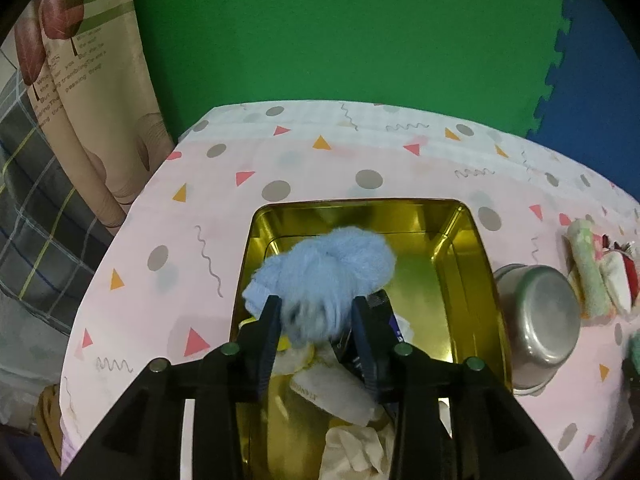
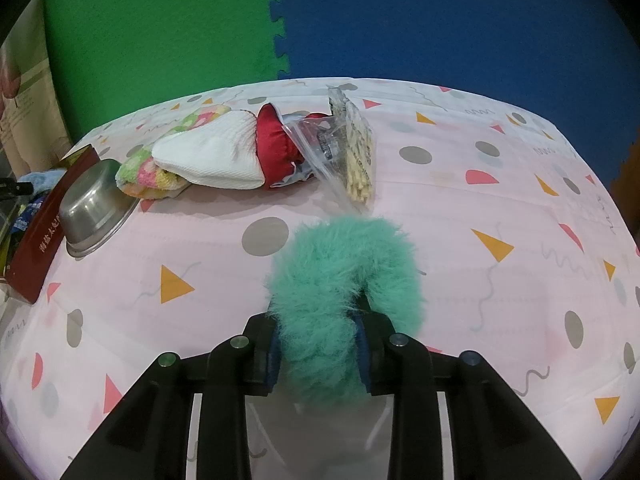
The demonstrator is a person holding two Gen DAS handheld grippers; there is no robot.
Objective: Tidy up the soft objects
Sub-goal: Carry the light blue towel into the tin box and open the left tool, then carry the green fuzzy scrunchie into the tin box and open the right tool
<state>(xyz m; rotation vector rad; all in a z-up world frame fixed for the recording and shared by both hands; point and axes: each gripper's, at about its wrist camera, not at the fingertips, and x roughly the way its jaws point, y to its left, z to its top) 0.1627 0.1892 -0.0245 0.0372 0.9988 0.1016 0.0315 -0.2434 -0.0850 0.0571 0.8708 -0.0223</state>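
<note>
The left gripper (image 1: pixel 316 312) is seen over a gold-lined tin (image 1: pixel 468 264), its jaws spread, with a fluffy light-blue cloth (image 1: pixel 328 264) bunched between and beyond the fingers; the part nearest the pads is blurred, and no firm pinch on it can be made out. The cloth is draped across the tin's near-left portion, one edge lying over the left rim. Beneath it, white crumpled wrappers (image 1: pixel 352 452) and a dark packet (image 1: pixel 396 328) are lodged in the tin's near end. An upturned steel bowl (image 1: pixel 536 320) is propped against the tin's right wall, and rolled towels (image 1: pixel 592 268) are seen further right on the patterned pink tablecloth (image 1: pixel 168 216).

The right gripper (image 2: pixel 316 344) is closed on a furry teal loop (image 2: pixel 340 280), one side of the ring being pinched between the blue pads while the rest is curled ahead over the tablecloth. Further back, a white cloth (image 2: pixel 208 156), a pastel checked towel (image 2: pixel 148 172), a red pouch (image 2: pixel 276 148) and a clear bag of sticks (image 2: pixel 356 152) are grouped together. Green and blue foam mats (image 2: pixel 160 16) are set behind the table.
</note>
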